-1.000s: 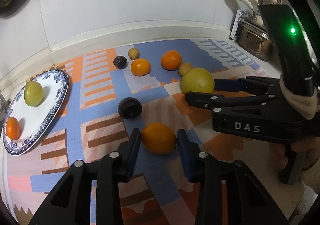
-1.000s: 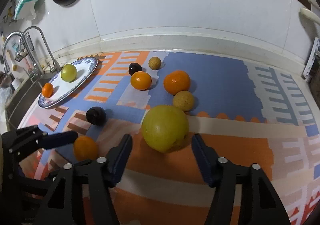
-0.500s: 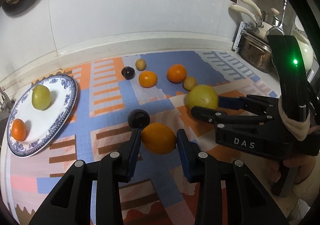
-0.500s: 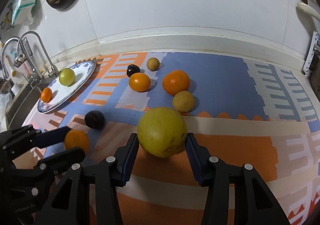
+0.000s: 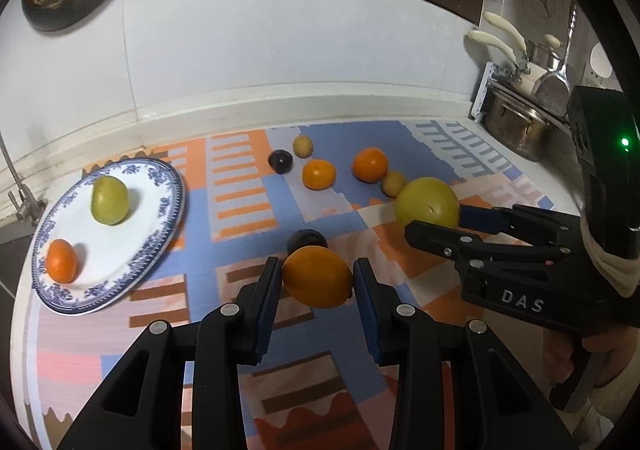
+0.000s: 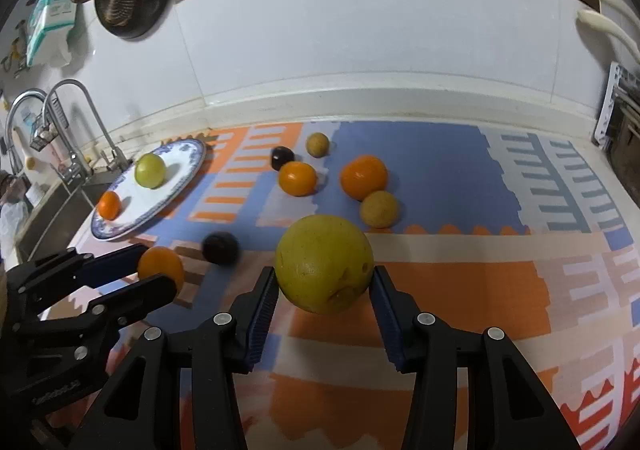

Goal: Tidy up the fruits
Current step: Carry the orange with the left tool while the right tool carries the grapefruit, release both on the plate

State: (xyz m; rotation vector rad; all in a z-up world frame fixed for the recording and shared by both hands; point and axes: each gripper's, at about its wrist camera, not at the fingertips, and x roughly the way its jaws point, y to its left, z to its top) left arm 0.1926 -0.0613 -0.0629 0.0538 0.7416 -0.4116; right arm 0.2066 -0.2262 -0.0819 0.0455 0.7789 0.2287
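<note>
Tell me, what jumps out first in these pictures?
Two black grippers each clamp a fruit above a bright patterned mat: the left gripper holds an orange, the right gripper a big yellow fruit. Off to the left, a blue-rimmed plate already carries a green fruit and a small orange.

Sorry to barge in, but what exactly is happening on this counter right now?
A person is sorting fruit with two handheld grippers. The left gripper is shut on an orange, and the right gripper is shut on a large yellow fruit. A blue-rimmed plate at the left already holds a green fruit and a small orange. Two oranges, two dark fruits and two small tan ones lie loose on the patterned mat.
</note>
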